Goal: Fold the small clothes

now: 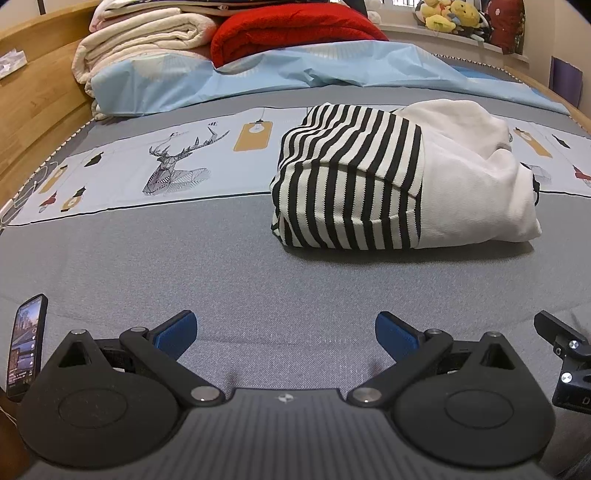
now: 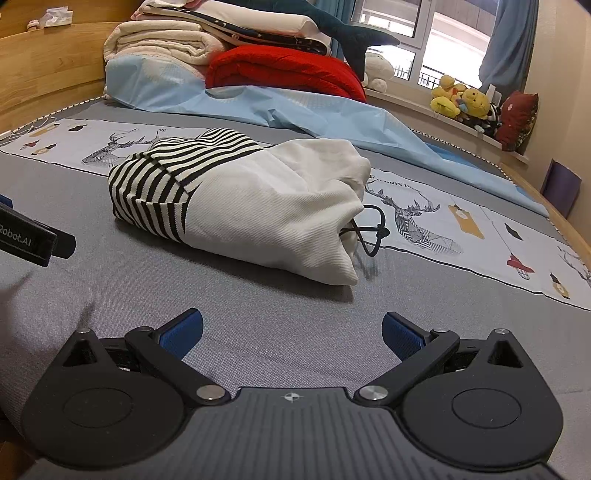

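Ahead of both claws lies the bed (image 1: 221,258), its grey sheet carrying a printed band with stag figures; beyond it, stacked blankets (image 1: 147,40) and a red throw (image 1: 295,33) against the wooden headboard, and a windowsill with soft toys (image 2: 461,101) far right. The garment (image 2: 258,206), a bundle part striped, part plain white, rests on the sheet well apart from either claw, its long axis running crosswise to both. From the left gripper (image 1: 286,334) it lies forward and right, striped end nearer; from the right gripper (image 2: 293,332) it lies forward and slightly left, white end with black drawcord (image 2: 373,230) nearer. Both claws stand spread wide, holding nothing. Judged equally near. A phone (image 1: 26,347) sits left of the left claw.
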`<state>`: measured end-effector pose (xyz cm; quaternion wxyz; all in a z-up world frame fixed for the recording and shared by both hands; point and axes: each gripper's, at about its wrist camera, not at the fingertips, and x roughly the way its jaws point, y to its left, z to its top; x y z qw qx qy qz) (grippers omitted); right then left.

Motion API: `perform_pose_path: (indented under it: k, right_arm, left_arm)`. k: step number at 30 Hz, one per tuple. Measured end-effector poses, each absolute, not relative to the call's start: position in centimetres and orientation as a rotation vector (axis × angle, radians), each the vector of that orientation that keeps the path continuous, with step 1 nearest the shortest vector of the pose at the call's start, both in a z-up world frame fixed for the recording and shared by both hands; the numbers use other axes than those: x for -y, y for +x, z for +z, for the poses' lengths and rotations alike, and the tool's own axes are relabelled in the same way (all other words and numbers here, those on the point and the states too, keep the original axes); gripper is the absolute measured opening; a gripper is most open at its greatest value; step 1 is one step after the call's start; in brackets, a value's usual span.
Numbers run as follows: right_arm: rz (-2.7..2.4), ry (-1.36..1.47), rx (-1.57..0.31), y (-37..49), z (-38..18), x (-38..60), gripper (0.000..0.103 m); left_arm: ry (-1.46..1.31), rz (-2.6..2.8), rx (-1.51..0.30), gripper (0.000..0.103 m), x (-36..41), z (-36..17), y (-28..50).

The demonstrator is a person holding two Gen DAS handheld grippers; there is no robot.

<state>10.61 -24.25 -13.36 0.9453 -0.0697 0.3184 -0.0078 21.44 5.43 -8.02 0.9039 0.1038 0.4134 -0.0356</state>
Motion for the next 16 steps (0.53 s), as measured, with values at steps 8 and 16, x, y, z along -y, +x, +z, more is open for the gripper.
perform_pose_path:
  k: [8,16]
  right_arm:
    - [-0.014,-0.149,-0.646,10.58,-13.24,24.14,0.102]
    - [-0.011,-0.148,-0.641,10.57,-13.20,23.88,0.102]
  left_arm:
    - [0.214,-0.078,-0.862,0.103,-5.35,-8.11,21.47]
    - [0.221,-0.078,-0.854,0.103,-5.26,-8.05,21.35]
